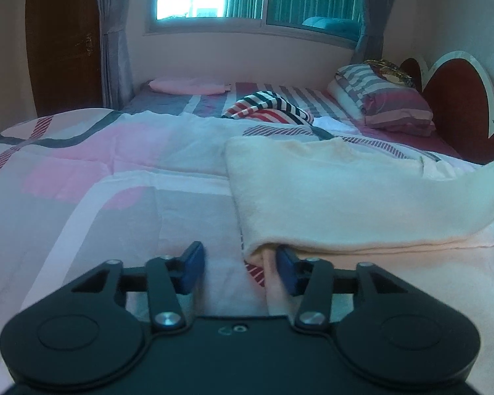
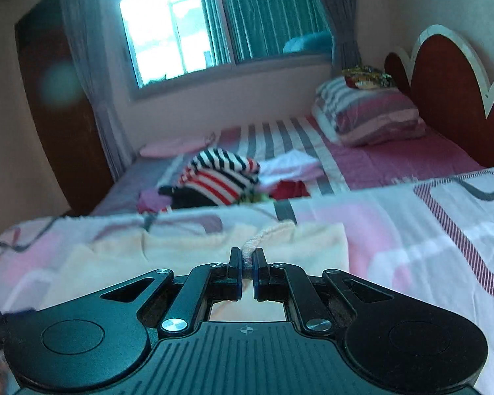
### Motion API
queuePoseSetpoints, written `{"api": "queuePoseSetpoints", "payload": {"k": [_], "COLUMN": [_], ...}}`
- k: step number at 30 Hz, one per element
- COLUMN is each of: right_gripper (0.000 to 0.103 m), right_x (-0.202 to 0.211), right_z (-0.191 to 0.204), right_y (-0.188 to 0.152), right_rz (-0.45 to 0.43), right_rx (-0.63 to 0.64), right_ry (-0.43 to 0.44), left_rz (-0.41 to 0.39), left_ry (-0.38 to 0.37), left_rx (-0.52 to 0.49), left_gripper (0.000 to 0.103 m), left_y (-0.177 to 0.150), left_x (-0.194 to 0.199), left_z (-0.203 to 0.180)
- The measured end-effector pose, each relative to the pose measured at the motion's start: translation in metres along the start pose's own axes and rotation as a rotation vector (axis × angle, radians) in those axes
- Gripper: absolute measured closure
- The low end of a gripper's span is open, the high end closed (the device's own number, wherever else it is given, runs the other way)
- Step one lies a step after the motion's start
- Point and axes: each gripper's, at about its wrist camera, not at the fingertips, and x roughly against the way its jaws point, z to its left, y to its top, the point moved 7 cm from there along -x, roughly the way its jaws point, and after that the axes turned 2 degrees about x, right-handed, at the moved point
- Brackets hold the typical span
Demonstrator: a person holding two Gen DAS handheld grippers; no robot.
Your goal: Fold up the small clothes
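A cream-coloured small garment [image 1: 345, 191] lies partly folded on the pink and grey patterned quilt [image 1: 98, 171]. My left gripper [image 1: 240, 266] is at its near left corner. The jaws stand apart; the folded corner lies between them, its edge against the right finger [image 1: 288, 271], unpinched. In the right wrist view the same cream garment [image 2: 197, 256] spreads just ahead, and my right gripper [image 2: 247, 263] is shut on a ribbed strip of its edge, which is drawn up into the pads.
A heap of clothes topped by a red, white and dark striped piece [image 1: 270, 108] [image 2: 220, 177] lies further up the bed. Striped pillows [image 1: 388, 98] rest against the red headboard [image 1: 457, 98]. A folded pink item [image 1: 187, 85] sits near the wall under the window.
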Motion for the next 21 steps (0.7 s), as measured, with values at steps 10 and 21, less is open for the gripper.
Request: {"api": "queuePoseSetpoints", "payload": {"k": [10, 21], "right_gripper": [0.098, 0.098], "right_x": [0.013, 0.001], "right_z": [-0.018, -0.038], "right_y": [-0.003, -0.030], "right_rz": [-0.016, 0.049], "right_rx": [-0.023, -0.040], "right_ry": [-0.023, -0.042], "left_rz": [0.009, 0.024], "left_ry": [-0.027, -0.018], "left_rx": [0.004, -0.015], "left_gripper": [0.079, 0.079], "left_y": [-0.001, -0.001], "left_x": [0.000, -0.001], "left_z": [-0.007, -0.010]}}
